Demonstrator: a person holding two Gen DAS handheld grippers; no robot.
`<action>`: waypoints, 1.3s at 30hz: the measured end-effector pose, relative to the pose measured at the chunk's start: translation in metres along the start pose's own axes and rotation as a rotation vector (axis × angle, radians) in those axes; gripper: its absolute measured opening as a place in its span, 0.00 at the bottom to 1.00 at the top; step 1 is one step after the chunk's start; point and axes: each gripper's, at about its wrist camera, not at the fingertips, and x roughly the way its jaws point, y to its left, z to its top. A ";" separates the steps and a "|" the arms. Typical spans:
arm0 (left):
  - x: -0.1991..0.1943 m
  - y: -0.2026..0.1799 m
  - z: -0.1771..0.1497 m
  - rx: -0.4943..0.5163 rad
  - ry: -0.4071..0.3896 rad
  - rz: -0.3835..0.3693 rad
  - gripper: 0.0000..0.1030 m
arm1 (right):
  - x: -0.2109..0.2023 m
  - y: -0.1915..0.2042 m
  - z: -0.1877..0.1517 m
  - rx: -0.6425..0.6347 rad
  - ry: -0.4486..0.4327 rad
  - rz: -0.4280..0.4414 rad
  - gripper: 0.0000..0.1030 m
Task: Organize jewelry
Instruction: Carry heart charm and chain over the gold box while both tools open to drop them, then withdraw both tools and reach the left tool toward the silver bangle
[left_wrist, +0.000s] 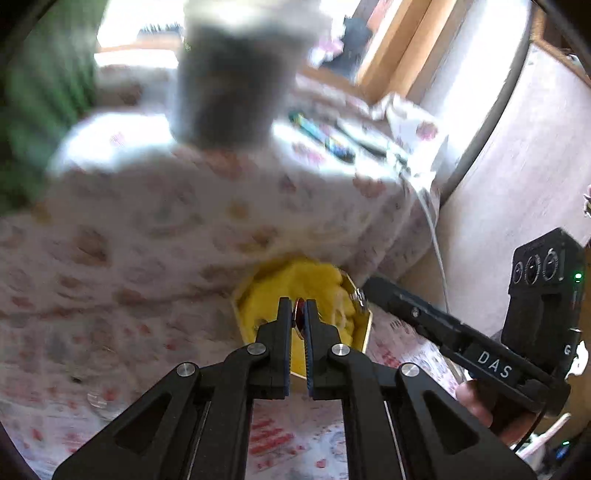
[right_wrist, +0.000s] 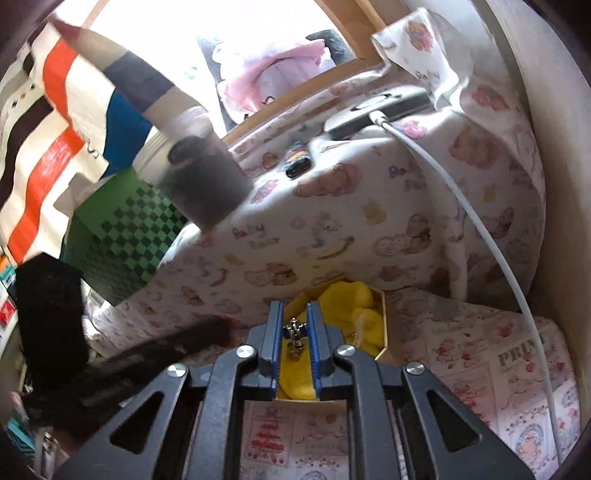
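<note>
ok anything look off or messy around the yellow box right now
Nothing looks spilled or broken. The yellow-lined box sits open on the patterned cloth. The right gripper pinches a small silver piece of jewelry over it; the left gripper pinches something thin.

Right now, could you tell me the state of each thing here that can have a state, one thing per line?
Left gripper: fingers shut on a thin red and gold piece.
Right gripper: fingers shut on a small silver jewel.
Jewelry box: open, yellow lining showing.
White cable: plugged into a flat dark device.
Dark cup: too blurred to tell.
</note>
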 end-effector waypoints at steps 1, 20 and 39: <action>0.005 -0.003 -0.001 0.003 0.008 0.002 0.05 | 0.000 0.000 0.000 0.001 -0.001 0.006 0.13; -0.079 -0.010 -0.014 0.117 -0.205 0.241 0.43 | -0.033 0.035 -0.002 -0.097 -0.116 -0.037 0.53; -0.146 0.074 -0.049 0.003 -0.354 0.487 0.98 | -0.025 0.091 -0.039 -0.292 -0.187 -0.143 1.00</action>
